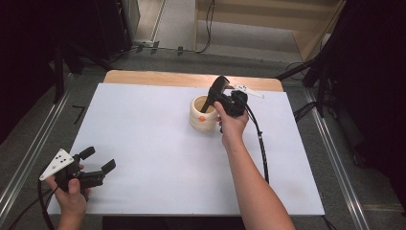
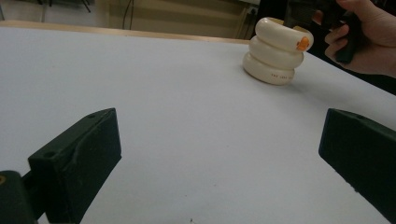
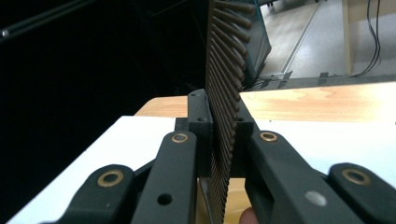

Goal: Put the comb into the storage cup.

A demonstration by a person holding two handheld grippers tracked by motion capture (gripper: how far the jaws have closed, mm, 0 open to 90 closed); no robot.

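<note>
A cream holder (image 1: 200,117) made of stacked rings, with an orange spot on its side, stands on the white board right of centre; the left gripper view has the holder (image 2: 275,53) at the upper right. My right gripper (image 1: 216,99) hovers right beside the holder's mouth, shut on a black toothed comb (image 1: 219,85). In the right gripper view the comb (image 3: 226,70) stands upright, pinched between the right gripper (image 3: 223,116) jaws. How far its lower end reaches into the holder is hidden. My left gripper (image 1: 98,159) rests open near the front left corner, nothing between the left gripper (image 2: 219,140) jaws.
The white board (image 1: 143,143) covers a wooden table whose far edge (image 1: 158,77) shows. The right gripper's cable (image 1: 261,143) trails back across the board. Dark stands and floor rails flank the table.
</note>
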